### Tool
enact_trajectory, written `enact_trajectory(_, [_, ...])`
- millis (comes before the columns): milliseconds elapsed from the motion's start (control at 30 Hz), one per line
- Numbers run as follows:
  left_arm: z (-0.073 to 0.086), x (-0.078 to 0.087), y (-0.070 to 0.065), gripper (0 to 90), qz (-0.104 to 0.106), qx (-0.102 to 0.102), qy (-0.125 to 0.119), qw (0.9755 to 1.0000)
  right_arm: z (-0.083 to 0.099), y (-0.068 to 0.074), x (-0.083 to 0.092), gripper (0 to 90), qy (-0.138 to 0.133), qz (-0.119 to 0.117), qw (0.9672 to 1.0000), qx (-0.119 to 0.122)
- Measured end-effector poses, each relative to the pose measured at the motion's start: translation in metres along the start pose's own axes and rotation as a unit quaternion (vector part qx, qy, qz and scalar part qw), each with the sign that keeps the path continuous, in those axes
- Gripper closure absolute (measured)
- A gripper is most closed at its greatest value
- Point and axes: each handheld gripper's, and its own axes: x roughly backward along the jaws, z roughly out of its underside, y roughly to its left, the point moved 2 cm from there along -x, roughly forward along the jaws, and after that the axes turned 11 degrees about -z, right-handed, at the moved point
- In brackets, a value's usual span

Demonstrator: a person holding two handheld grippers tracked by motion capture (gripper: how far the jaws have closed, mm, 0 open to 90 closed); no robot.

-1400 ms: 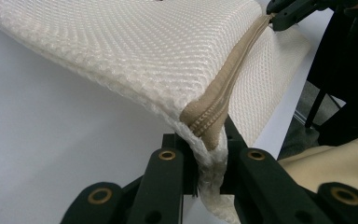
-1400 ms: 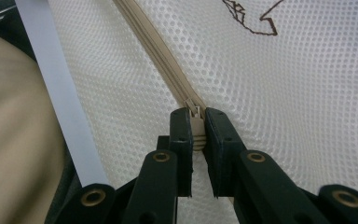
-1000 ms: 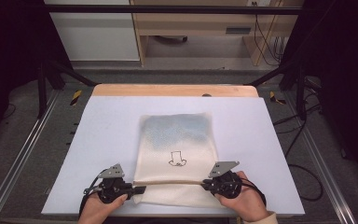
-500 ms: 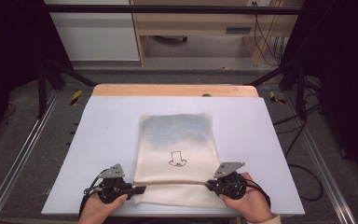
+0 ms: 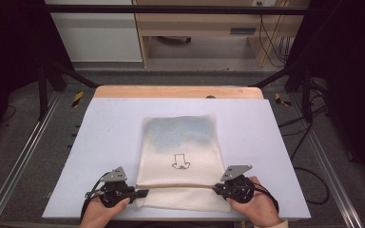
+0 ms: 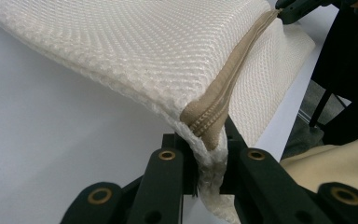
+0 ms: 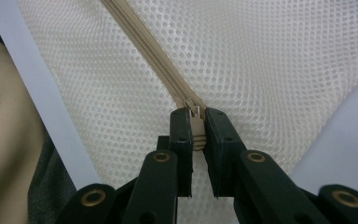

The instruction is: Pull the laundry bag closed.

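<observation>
Nothing's shifted: left tongs (image 6: 204, 161) stay clamped on the mesh bag's (image 5: 180, 156) corner, right tongs (image 7: 195, 135) pinching the zipper pull (image 7: 196, 122).

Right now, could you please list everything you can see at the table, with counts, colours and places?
Mesh bag: one, cream, flat at the middle of the table, small black drawing on it.
Zipper: one, tan, across the bag's near end.
Zipper pull: one, tan, at the zipper's right end.
Table: one, pale blue-white top with a wooden far edge.
Frame bar: one, black, across the top of the high view.
Left hand-held gripper: one, black, shut on the bag's left corner.
Right hand-held gripper: one, black, shut on the zipper pull.
Hands: two, at the near edge.
</observation>
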Motion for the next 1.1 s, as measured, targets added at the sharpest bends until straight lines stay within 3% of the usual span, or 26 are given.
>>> enact_trajectory(533, [0.0, 0.0, 0.0, 82.9, -0.001, -0.001, 0.002, 1.0, 0.006, -0.004, 0.002, 82.1, 0.01, 0.008, 0.9998, -0.013])
enact_trajectory(1100, [0.0, 0.0, 0.0, 82.9, -0.001, 0.0, 0.001, 1.0, 0.013, -0.008, 0.01, 82.1, 0.001, 0.014, 0.9996, -0.023])
